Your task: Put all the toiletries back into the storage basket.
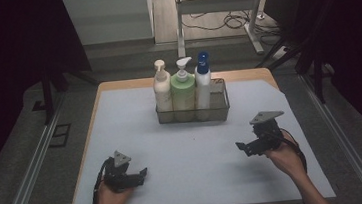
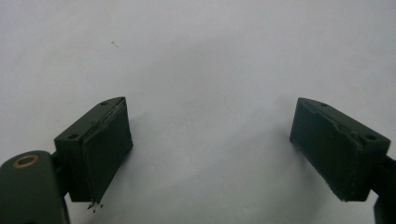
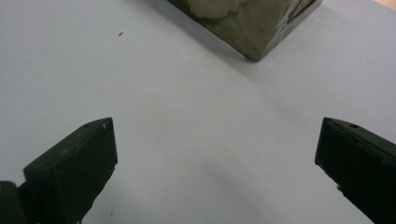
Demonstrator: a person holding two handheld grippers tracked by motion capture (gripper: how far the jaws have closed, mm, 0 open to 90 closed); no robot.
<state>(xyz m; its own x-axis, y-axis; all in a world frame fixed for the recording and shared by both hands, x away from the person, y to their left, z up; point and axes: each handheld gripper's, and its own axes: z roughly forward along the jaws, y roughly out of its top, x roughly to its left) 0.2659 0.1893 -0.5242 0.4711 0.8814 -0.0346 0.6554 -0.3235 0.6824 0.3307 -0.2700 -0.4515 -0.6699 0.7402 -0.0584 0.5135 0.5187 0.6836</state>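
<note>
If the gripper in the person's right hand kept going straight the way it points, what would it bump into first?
Probably the wire basket. The right gripper, jaws open and empty, looks across the bare white mat, and the basket's near corner sits ahead, slightly off centre. Depth is hard to judge, so it might graze the mat first.

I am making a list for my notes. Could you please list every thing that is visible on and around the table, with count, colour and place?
pump bottle: 1, cream, left end of the basket
green pump bottle: 1, light green with a white pump, middle of the basket
blue-capped bottle: 1, white with a blue cap, right of the green one
basket: 1, dark wire mesh, far middle of the table; its corner appears in the right gripper view
table: 1, pale grey-blue top, wooden edge
left gripper: 1, black, near left, fingers open and empty
right gripper: 1, black, near right, fingers open and empty
</note>
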